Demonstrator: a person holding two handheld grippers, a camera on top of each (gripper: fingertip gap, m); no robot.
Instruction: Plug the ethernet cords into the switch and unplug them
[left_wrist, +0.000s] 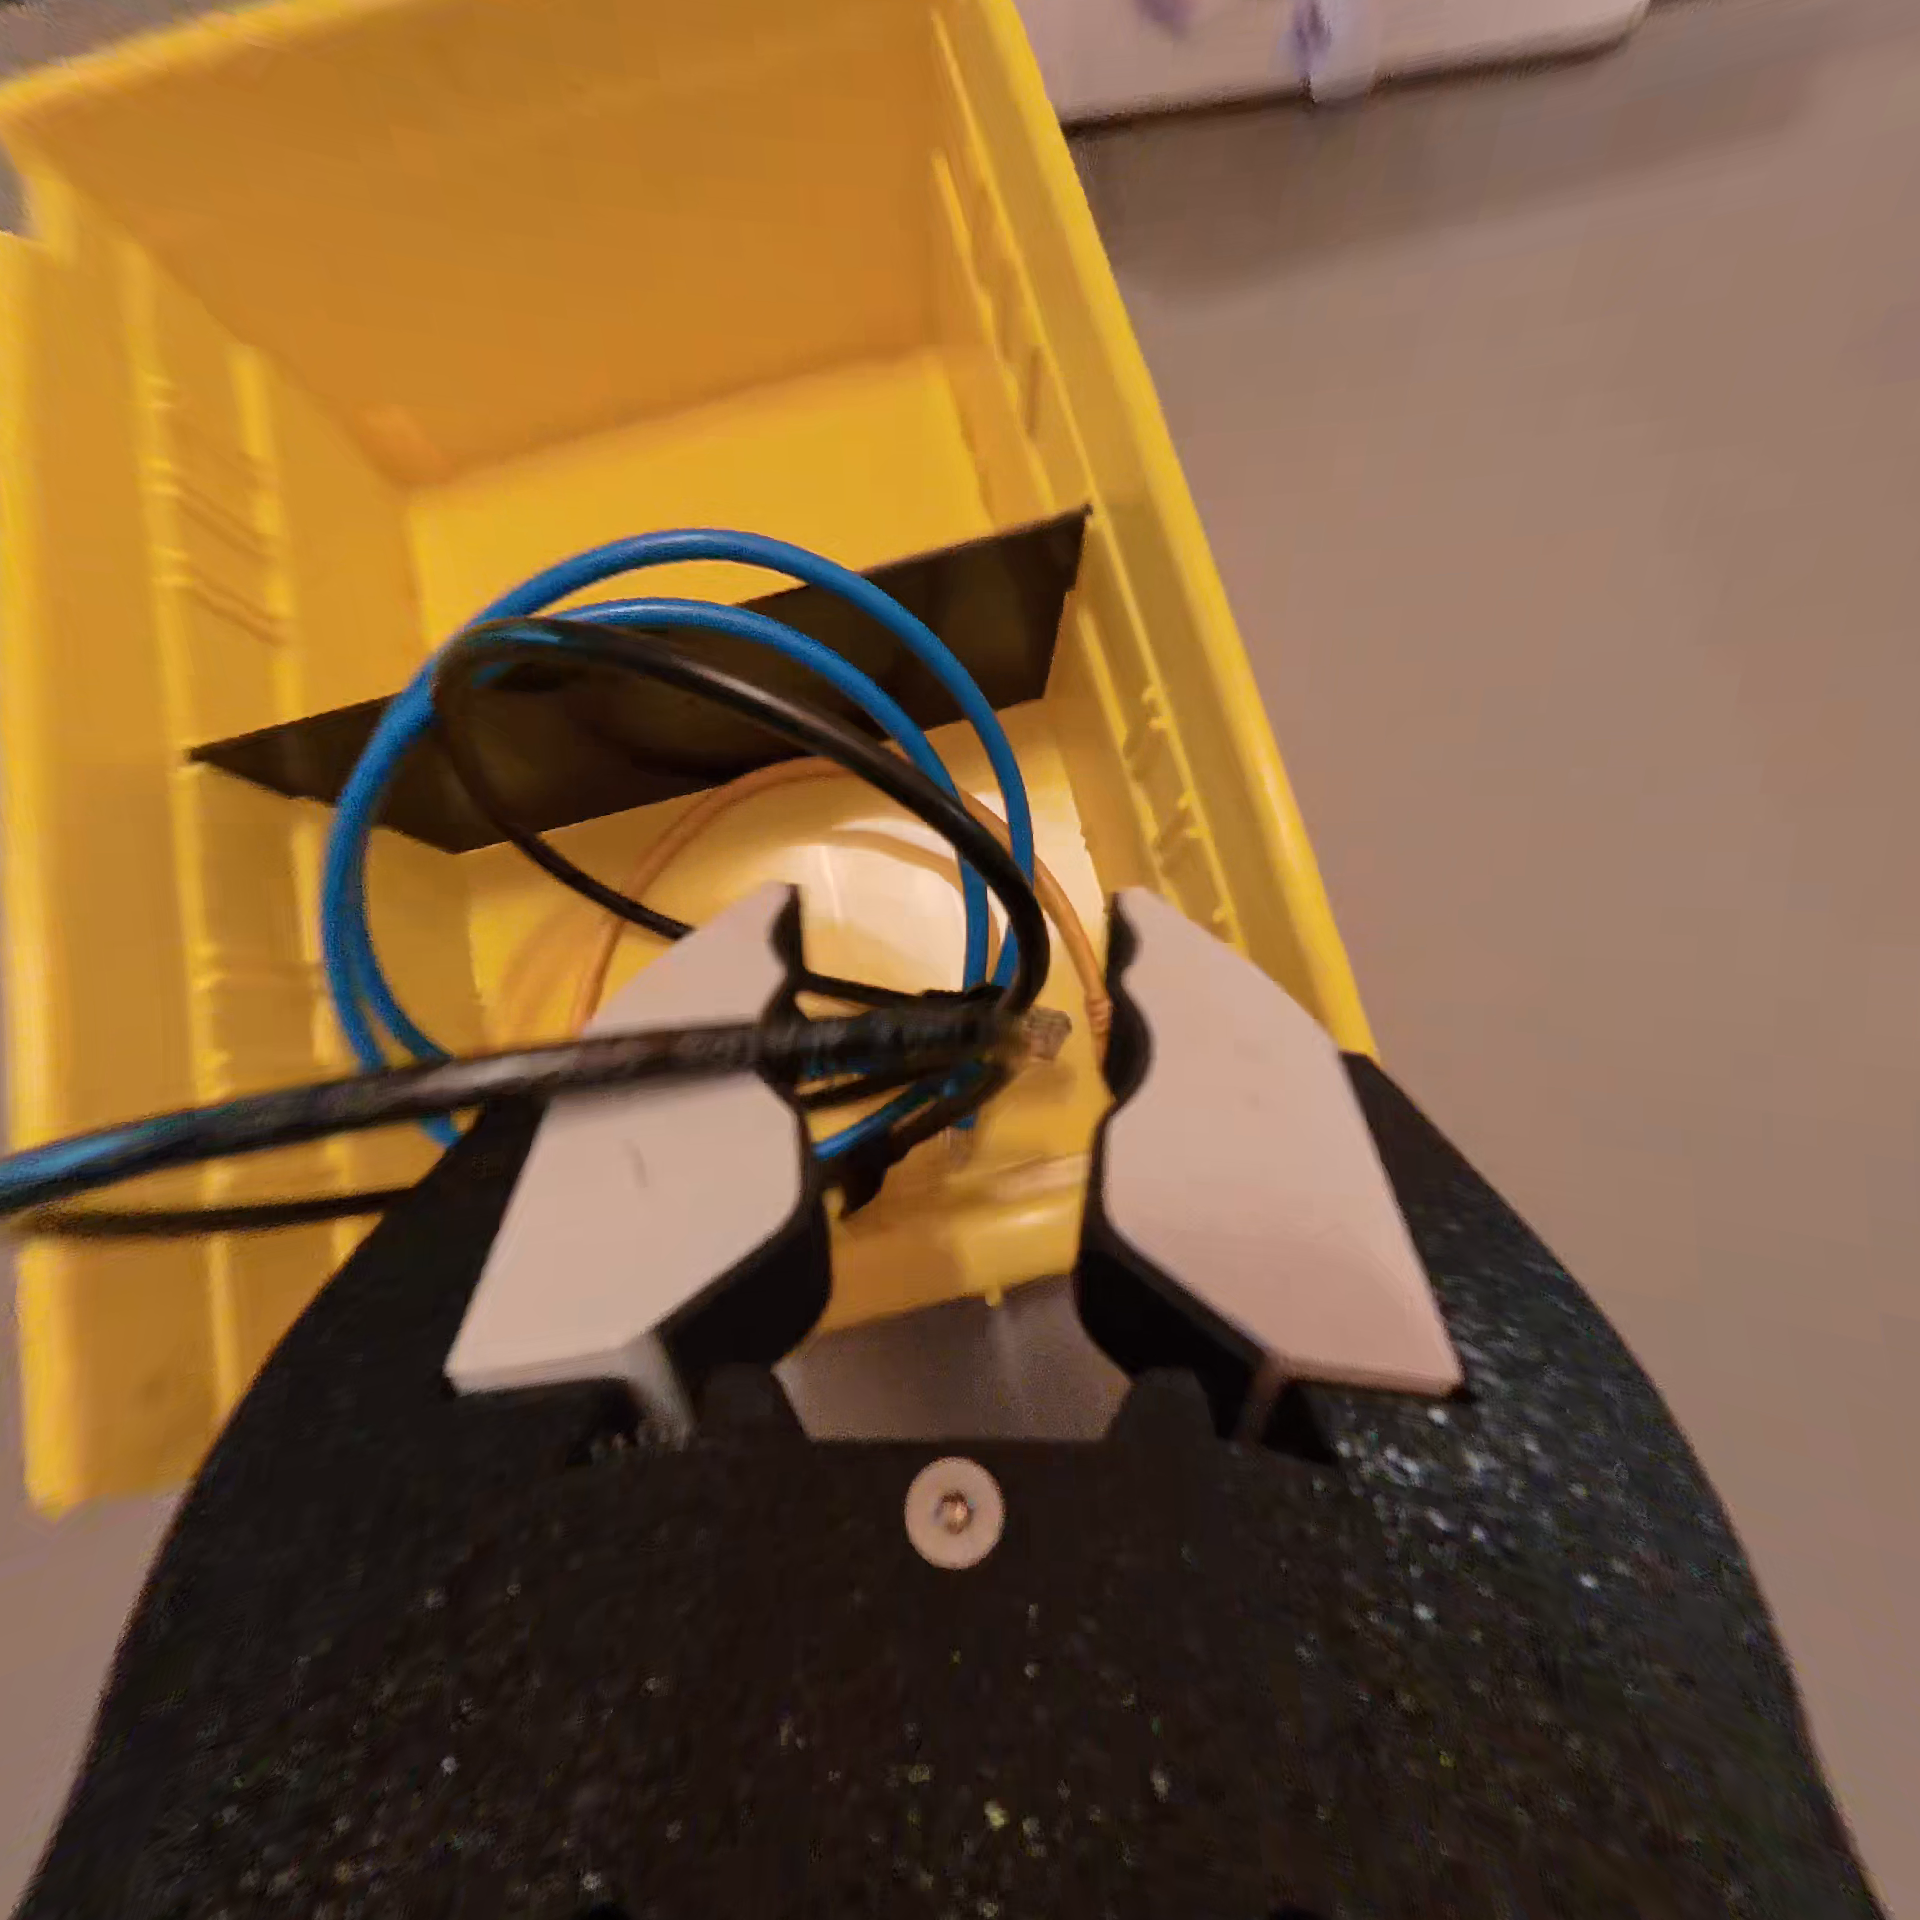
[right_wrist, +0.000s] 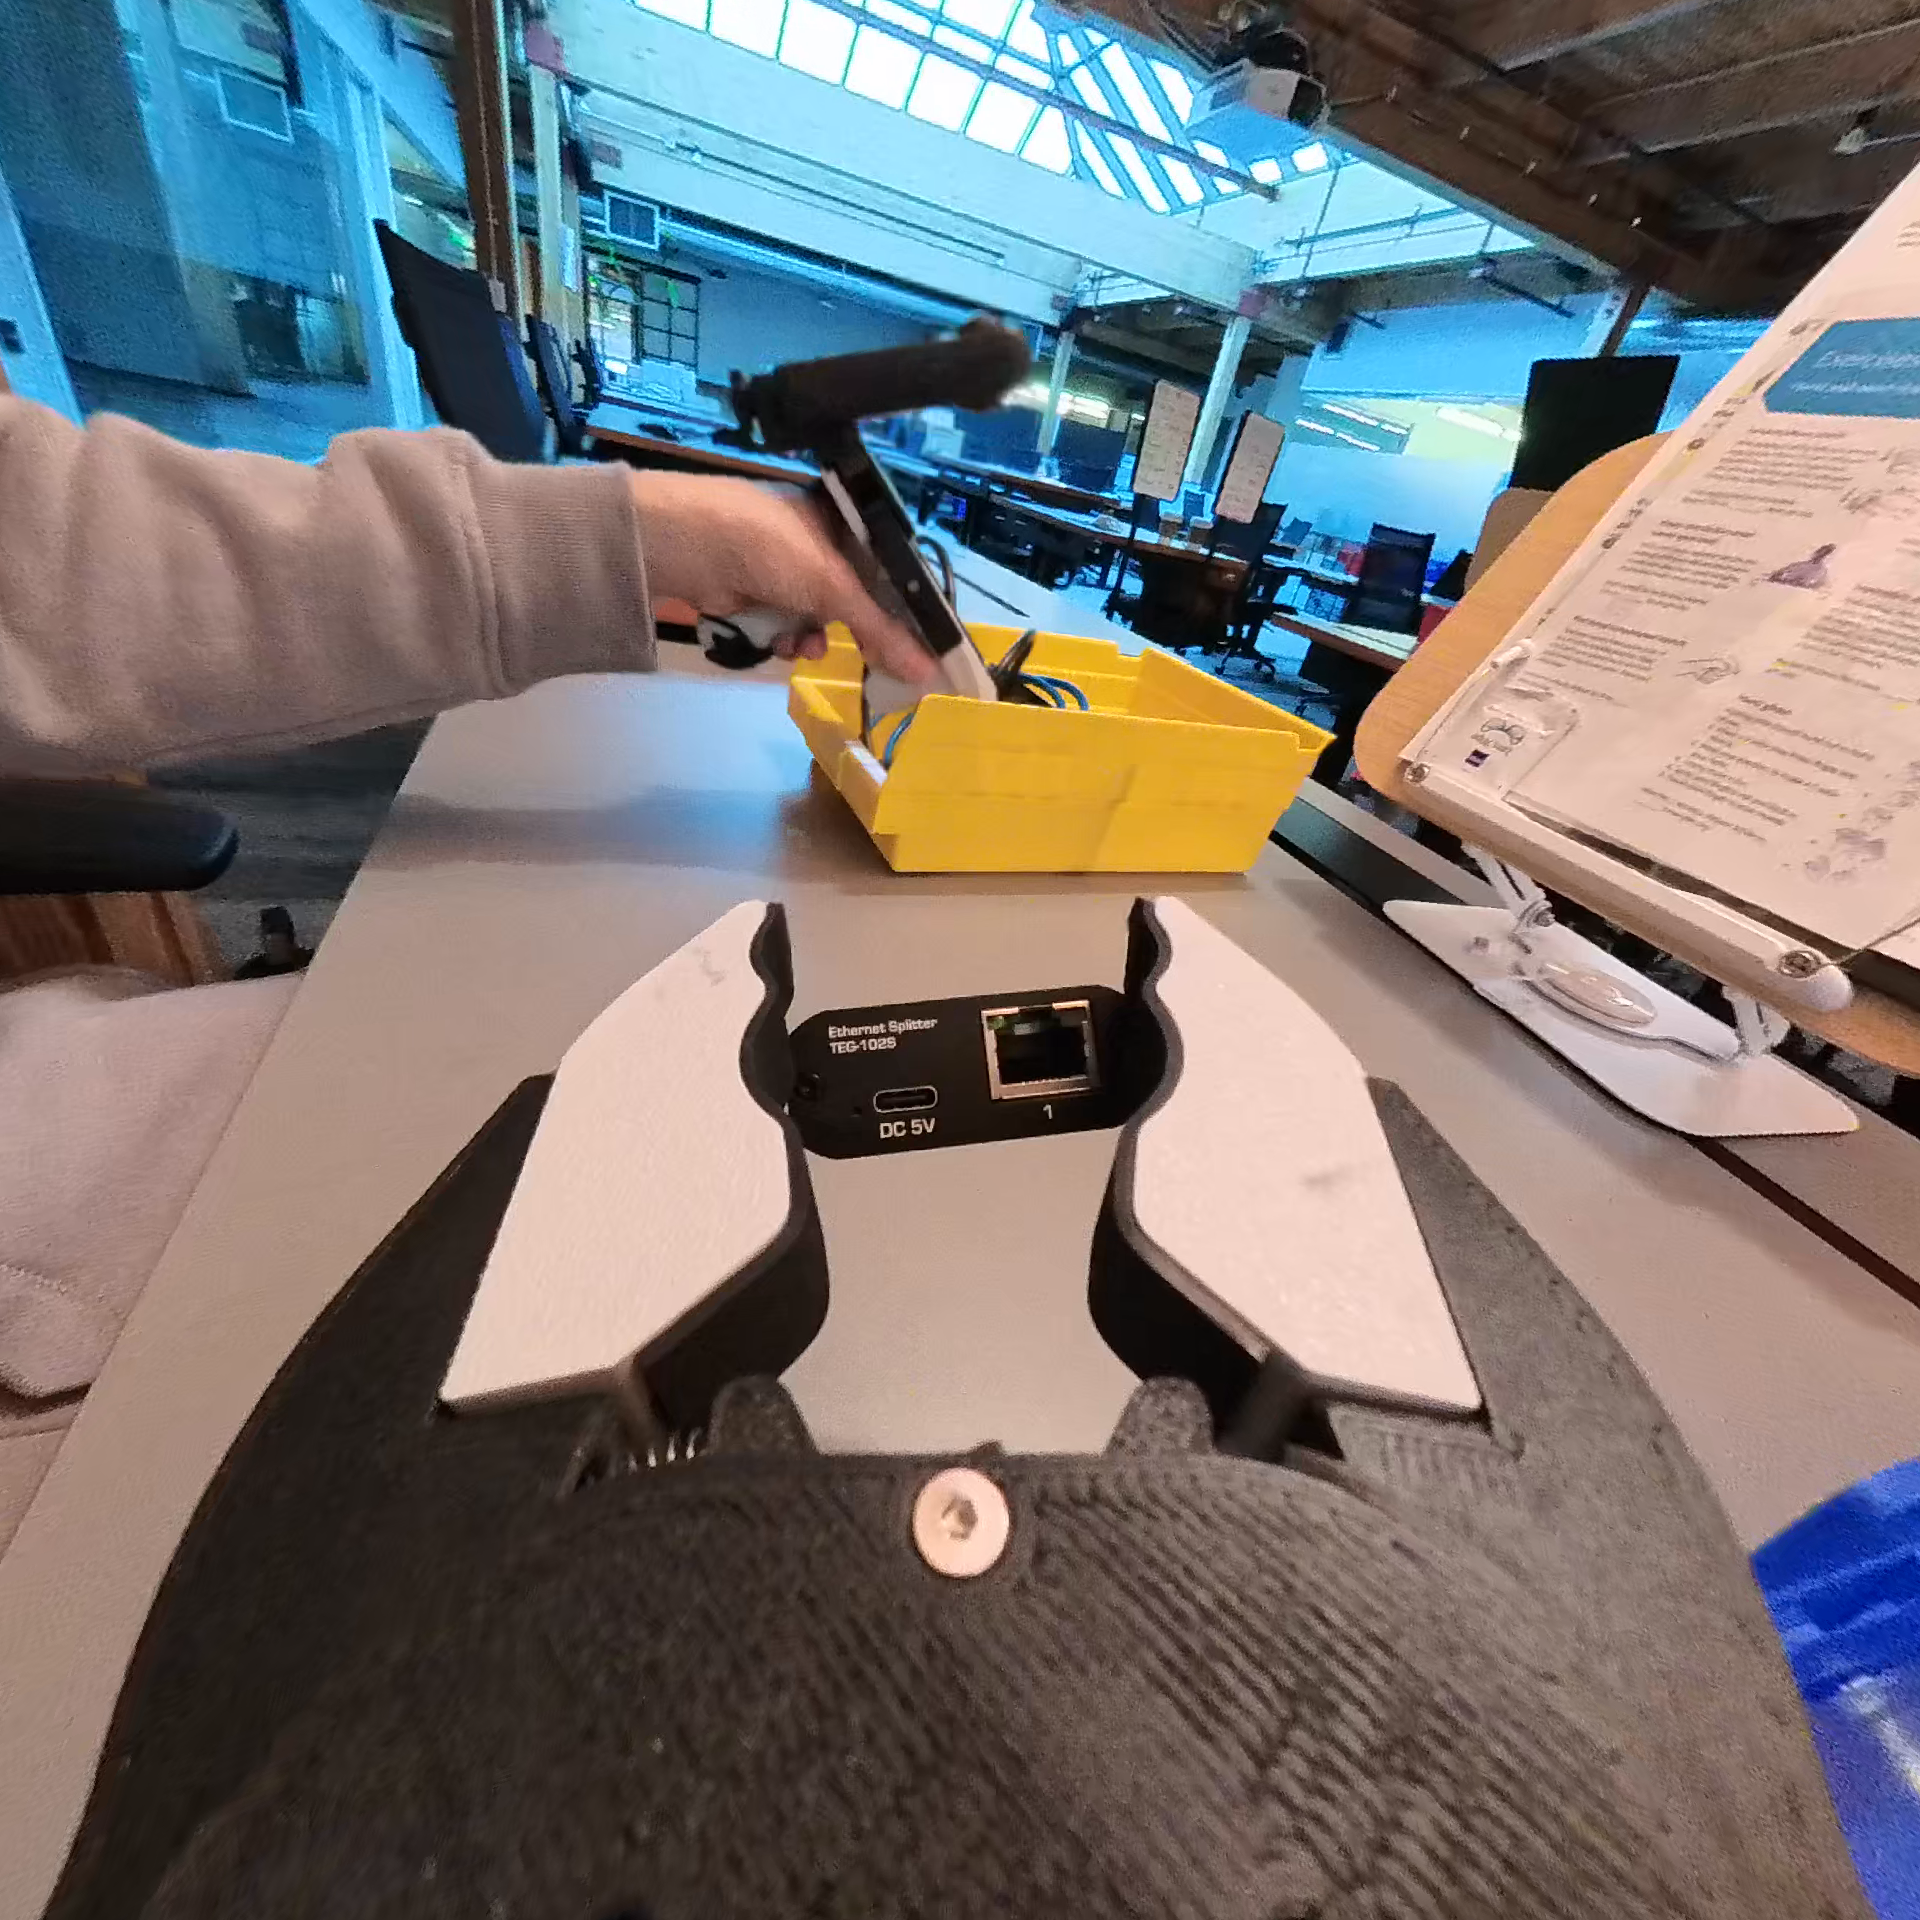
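Yellow plastic fills most of the left wrist view: an open bin (left_wrist: 582, 343) with ribbed walls and a black divider (left_wrist: 935, 623) slotted across it. The left gripper (left_wrist: 951, 997) reaches into the bin with its fingers (left_wrist: 665, 1164) spread wide, holding nothing. Between and just ahead of the fingertips lies a tangle of ethernet cords: a blue cord (left_wrist: 348, 862) looped in two rings, a black cord (left_wrist: 312, 1101) running out past the left finger toward the edge of the view, and a pale yellow cord (left_wrist: 1070, 914) curling near the right finger. A clear plug (left_wrist: 1044, 1034) at the end of the black cord sits in the gap between the fingertips, touching neither as far as the blur allows.

From the right wrist view, the right gripper (right_wrist: 956, 997) rests low over the grey tabletop (right_wrist: 582, 831), its fingers (right_wrist: 1257, 1174) wide apart on either side of a small black switch (right_wrist: 956, 1070). The switch lies flat on the tabletop between the fingertips, its port face turned toward the camera; whether the fingers touch its sides cannot be told. Well beyond the fingertips stands the yellow bin (right_wrist: 1060, 800), where a person's hand (right_wrist: 748, 561) in a grey sleeve dips the other gripper among the cords. Right of the fingers a white stand (right_wrist: 1621, 1049) props up a printed sheet (right_wrist: 1745, 644).
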